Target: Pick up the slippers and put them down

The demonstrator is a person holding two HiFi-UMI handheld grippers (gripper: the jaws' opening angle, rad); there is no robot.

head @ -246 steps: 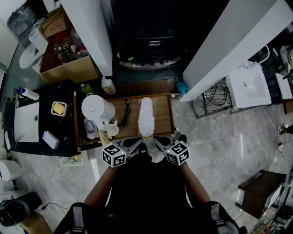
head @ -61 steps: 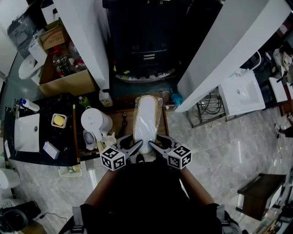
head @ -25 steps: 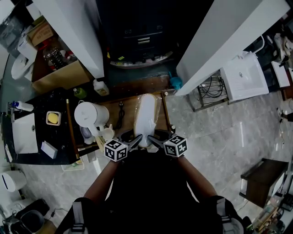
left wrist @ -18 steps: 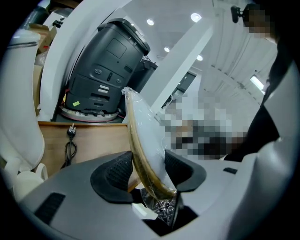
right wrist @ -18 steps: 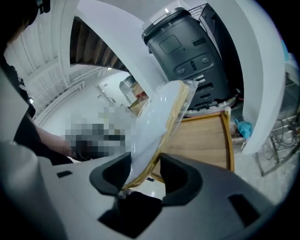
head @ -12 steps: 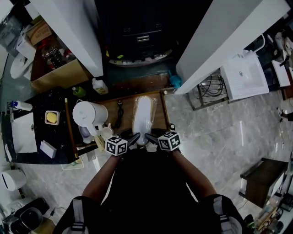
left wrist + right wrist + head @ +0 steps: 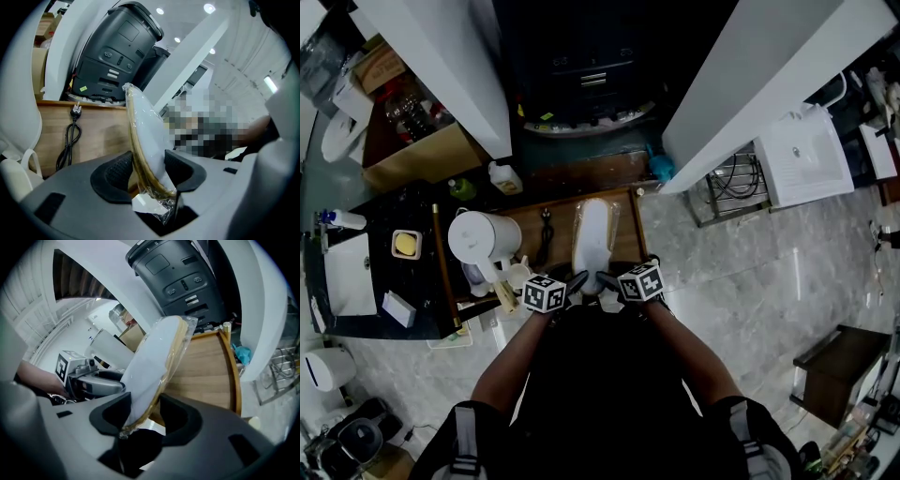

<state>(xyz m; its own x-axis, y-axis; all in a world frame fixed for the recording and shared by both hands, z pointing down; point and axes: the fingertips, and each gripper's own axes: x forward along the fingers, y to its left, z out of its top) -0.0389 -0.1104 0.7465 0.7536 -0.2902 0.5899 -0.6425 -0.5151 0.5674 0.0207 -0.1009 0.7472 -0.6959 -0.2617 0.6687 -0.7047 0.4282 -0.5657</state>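
While both tongs pinch its near end, a film-wrapped pair of white slippers point(image 7: 593, 234) stretches away from the person over the wooden table point(image 7: 628, 239), between a white kettle point(image 7: 483, 234) on one side and the table's raised edge on the other. Whether the far end touches the wood cannot be told from any view.

The left tongs point(image 7: 578, 279) and right tongs point(image 7: 606, 279) sit close side by side, each with its padded jaws pressed on the bundle's heel end from opposite flanks. The bundle looks light and soft. Its thin soles are likely to flex and sag if held at one end only, and the plastic wrap point(image 7: 154, 206) is probably slick, so a grip on the firmer tan sole edge seems safer than one on loose film.

Both forearms reach forward from the body, elbows out, wrists drawn together. The tongs angle downward toward the table, their marker cubes nearly level with one another. A power cord point(image 7: 70, 136) lies on the wood, clear of the bundle.
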